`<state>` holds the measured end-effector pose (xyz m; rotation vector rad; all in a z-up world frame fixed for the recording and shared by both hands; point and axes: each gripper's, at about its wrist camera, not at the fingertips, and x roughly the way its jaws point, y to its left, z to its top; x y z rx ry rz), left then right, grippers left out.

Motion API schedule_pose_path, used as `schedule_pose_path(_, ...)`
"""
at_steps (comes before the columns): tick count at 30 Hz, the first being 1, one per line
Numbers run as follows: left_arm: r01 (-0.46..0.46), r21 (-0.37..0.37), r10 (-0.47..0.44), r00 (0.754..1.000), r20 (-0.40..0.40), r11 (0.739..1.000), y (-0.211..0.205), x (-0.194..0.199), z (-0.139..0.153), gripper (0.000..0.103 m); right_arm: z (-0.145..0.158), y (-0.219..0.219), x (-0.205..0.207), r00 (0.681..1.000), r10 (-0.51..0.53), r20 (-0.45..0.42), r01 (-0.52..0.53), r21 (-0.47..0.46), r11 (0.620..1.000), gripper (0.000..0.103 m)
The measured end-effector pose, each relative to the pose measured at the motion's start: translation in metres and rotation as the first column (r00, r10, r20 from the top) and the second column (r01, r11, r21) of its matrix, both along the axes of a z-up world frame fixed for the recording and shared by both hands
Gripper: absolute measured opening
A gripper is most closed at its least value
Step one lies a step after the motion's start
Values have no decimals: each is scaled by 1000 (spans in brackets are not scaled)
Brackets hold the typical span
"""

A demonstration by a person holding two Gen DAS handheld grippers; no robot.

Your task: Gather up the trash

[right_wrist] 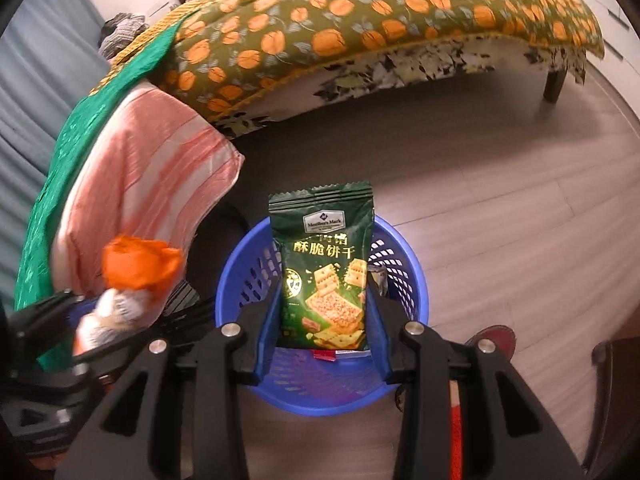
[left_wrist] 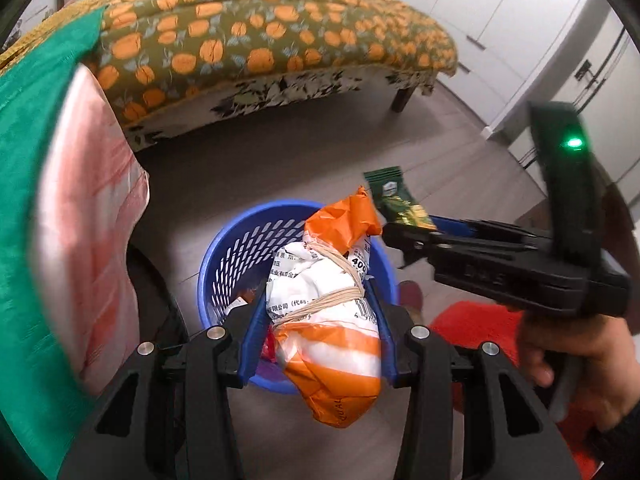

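Left gripper (left_wrist: 320, 312) held an orange-and-white wrapped bundle (left_wrist: 332, 320) tied with rubber bands, blue fingers (left_wrist: 252, 340) pressing on both of its sides. The bundle hung directly over the blue slotted basket (left_wrist: 236, 248), which sat on the floor just ahead of and below the fingers. Right gripper (right_wrist: 324, 320) clamped a green cracker packet (right_wrist: 326, 272) upright between its pads, also above the same basket (right_wrist: 404, 264). In the left view the right gripper came in from the right side, a hand (left_wrist: 576, 364) on its handle. Bed with an orange-print cover (right_wrist: 360, 20) stood beyond the basket; pink striped cloth (right_wrist: 148, 176) hung to the left.
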<state>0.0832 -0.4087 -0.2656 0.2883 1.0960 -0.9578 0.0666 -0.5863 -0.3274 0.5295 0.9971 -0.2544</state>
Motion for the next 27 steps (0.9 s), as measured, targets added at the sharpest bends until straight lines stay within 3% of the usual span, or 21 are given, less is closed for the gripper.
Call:
schedule_pose_path(1,-6,3,6,1000,0,1000,-1,4,-4,53,-5,-5,0,1000,-9,4,9,19,1000,41)
schedule_pose_path(2,-14,6,14,1000,-3,1000,-5,8,-11,69,-9,-8,0,1000,-16,6,15,34,999,47)
schedule_pose_path(3,-21,7,21,1000,-1,1000,-6,10,-15,78,-12,-11,0,1000,-26,3,26,44,999,63)
schedule_pose_path(4,-31,9,31,999,6,999,-7,12,-18,79,-13,-14,-1,999,-39,4,39,46,998,70)
schedule_pose_path(9,-33,-36,34,999,20,999,-3,6,-5,85,5,-20,-20,994,-101,49,101,7,995,77)
schedule_pose_path(15,-67,-127,90,978,188,990,27,-26,53,98,45,-5,-54,980,-165,112,171,-45,984,99)
schedule_pose_path(18,-88,-141,126,947,294,986,43,-47,82,98,65,11,-66,980,-171,98,182,-113,977,99)
schedule_pose_path(23,-123,-117,163,871,464,986,60,-78,115,98,98,43,-92,976,-150,157,182,-217,959,99)
schedule_pose_path(25,-130,-114,169,864,474,985,67,-86,121,98,107,58,-105,973,-151,175,191,-234,953,99)
schedule_pose_path(27,-125,-130,172,872,458,984,73,-90,125,98,113,72,-118,972,-143,184,188,-259,947,99)
